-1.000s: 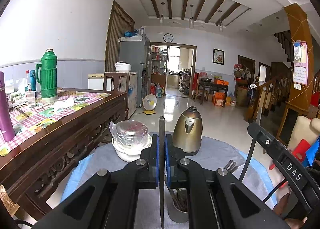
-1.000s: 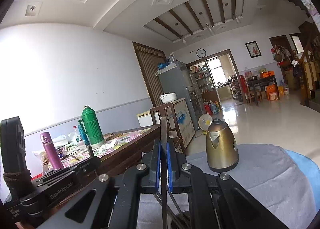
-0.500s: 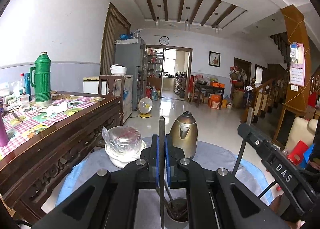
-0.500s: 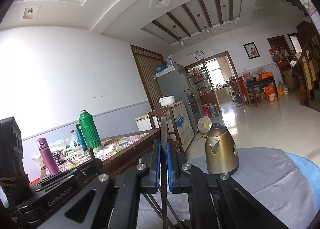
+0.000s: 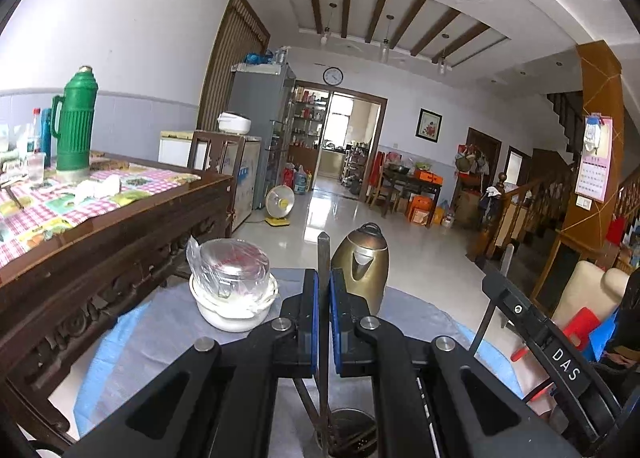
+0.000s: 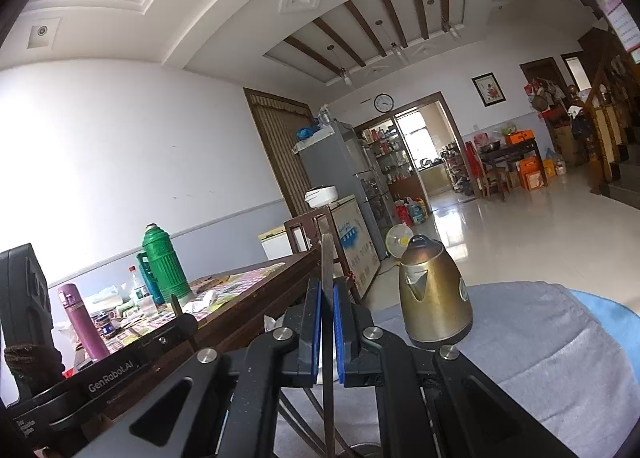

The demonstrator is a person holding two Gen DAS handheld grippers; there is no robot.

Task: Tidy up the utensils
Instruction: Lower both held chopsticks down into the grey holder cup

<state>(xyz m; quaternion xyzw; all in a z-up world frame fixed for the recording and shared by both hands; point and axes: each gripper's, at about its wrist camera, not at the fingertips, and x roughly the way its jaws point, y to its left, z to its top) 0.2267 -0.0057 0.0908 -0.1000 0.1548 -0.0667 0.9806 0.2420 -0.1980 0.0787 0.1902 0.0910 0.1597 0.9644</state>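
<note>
Utensil, left: a thin flat metal strip [image 5: 323,298], upright at lower centre of the left view, its lower end reaching into the holder.
Utensil, right: a second thin strip [image 6: 327,322], upright at lower centre of the right view, its foot lost at the bottom edge.
Holder: a round metal cup [image 5: 347,432] at the bottom centre of the left view, with a few dark sticks already inside.
Left tongs [image 5: 323,300]: clamped together on the left strip.
Right tongs [image 6: 327,324]: clamped together on the right strip; their body also shows at the right edge of the left view.
Step, as I judge it: lowering both strips into the cup.
Worktop [image 5: 160,334]: grey cloth; a wrapped bowl [image 5: 234,290] at centre left, a brass kettle [image 5: 362,272] just behind my left tongs.
Risk: both strips aim at one narrow cup, so they may strike each other or the rim.
Risk: letting go too high could tip the cup or spill its sticks.
Risk: my two tongs are near and may collide.
</note>
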